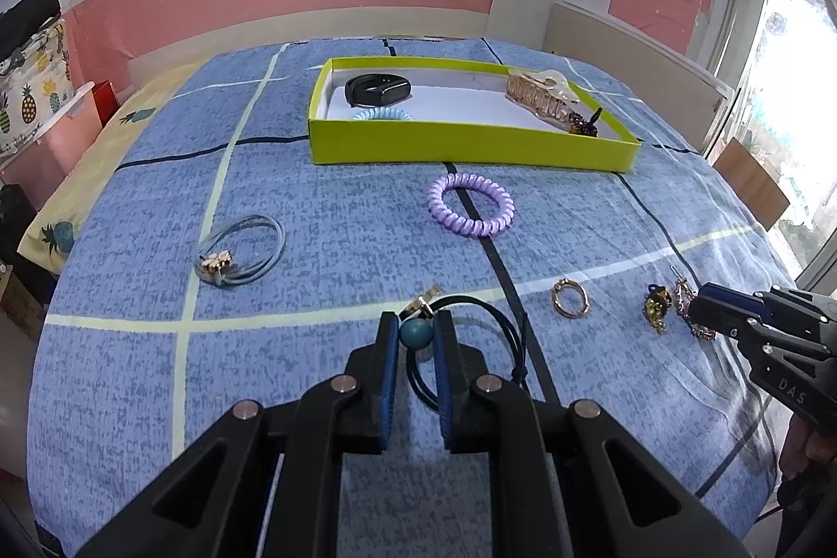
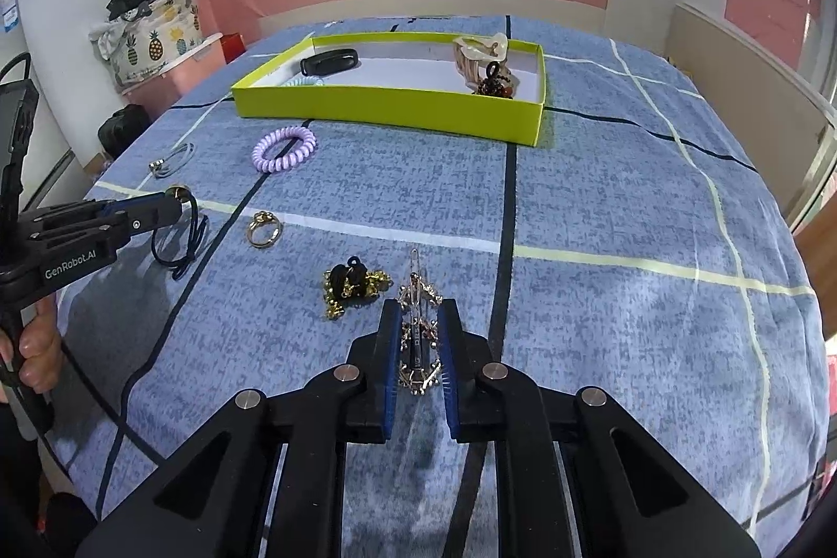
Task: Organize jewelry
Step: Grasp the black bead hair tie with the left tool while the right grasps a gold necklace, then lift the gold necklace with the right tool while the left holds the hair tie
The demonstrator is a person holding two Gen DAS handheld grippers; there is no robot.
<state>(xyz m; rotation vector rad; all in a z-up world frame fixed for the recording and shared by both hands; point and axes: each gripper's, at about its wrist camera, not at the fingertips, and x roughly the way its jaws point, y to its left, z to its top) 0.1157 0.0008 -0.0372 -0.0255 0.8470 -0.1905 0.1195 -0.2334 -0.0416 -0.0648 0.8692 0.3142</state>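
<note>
- The blue coil (image 1: pixel 382 114) in the box (image 1: pixel 471 145) is mostly hidden behind the near wall; only its top arc shows in either view.
- The dark cluster (image 1: pixel 583 124) at the box's right end is part-hidden by the wall, too small to identify.
- The cord (image 1: pixel 502 338) of the black tie runs behind the left gripper (image 1: pixel 416 333)'s fingers.
- The hairpin (image 2: pixel 418 333) is partly covered by the right gripper (image 2: pixel 418 328)'s pads; whether they touch it cannot be told.
- In the left view, that gripper covers most of the hairpin.
- The hand (image 2: pixel 36 349) is cut off by the frame edge.
</note>
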